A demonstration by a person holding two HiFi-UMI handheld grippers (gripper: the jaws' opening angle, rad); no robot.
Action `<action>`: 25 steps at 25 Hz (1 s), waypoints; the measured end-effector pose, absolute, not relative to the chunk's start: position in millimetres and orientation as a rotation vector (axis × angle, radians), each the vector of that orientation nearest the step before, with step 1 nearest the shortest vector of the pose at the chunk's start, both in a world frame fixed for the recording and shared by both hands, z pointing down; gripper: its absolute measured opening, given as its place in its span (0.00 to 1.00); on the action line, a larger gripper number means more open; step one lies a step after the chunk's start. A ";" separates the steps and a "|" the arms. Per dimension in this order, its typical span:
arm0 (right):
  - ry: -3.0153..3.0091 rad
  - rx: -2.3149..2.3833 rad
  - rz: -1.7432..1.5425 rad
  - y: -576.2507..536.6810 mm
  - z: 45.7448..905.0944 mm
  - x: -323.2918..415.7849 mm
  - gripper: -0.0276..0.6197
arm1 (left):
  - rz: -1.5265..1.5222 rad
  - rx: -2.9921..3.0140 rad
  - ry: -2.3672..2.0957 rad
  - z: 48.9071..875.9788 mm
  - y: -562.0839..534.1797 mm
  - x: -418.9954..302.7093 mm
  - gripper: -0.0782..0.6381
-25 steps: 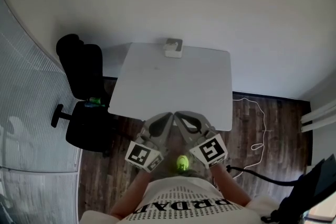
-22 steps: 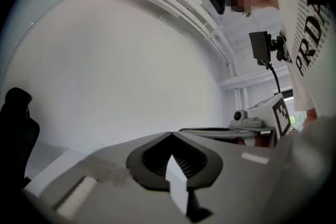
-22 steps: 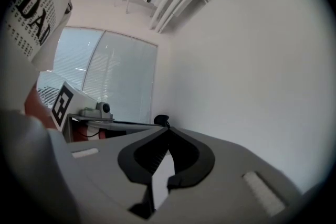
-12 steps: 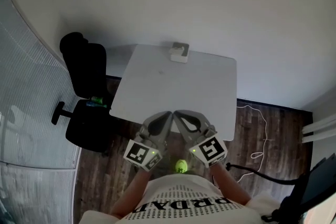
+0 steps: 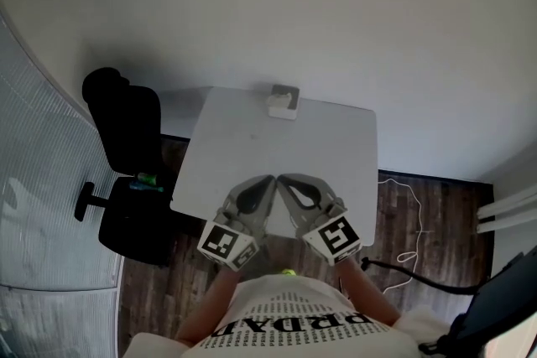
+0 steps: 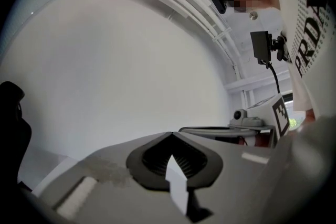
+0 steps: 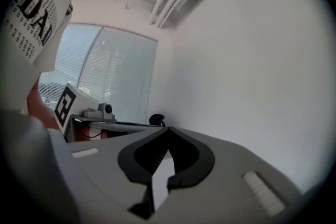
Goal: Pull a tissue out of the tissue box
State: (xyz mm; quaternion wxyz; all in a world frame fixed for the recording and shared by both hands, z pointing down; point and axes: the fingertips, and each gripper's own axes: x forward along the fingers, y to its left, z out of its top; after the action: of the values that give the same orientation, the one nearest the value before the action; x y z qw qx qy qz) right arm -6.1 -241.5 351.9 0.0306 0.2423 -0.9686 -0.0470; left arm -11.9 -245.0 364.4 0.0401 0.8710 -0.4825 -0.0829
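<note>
Table (image 5: 285, 155) carries box (image 5: 283, 102) at its far edge, seen in head view only; chair (image 5: 126, 130) left of it; left gripper (image 5: 270, 178) and right gripper (image 5: 281, 177) closed, empty, at its near edge.

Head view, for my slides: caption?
Left hand-held gripper, right hand-held gripper both shut at table edge; tissue box far side.

The white table (image 5: 285, 163) stands on a dark wood floor (image 5: 436, 205). One small white tissue box (image 5: 283, 102) sits on the tabletop at the far edge, about in the middle. A black chair (image 5: 126, 155) stands on the floor beside the table's left edge. A thin white cord (image 5: 413, 218) lies on the floor past the right edge.
</note>
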 end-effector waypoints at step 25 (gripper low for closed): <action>-2.896 0.929 -0.112 -391.0 347.4 -85.8 0.05 | -0.248 2.764 -1.307 351.3 -392.0 -88.0 0.10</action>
State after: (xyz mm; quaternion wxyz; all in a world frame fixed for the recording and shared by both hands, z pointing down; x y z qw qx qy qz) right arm -85.8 -391.0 347.4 0.0489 0.3048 -0.9505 -0.0366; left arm -88.0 -392.0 351.3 0.0373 0.9005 -0.4258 -0.0808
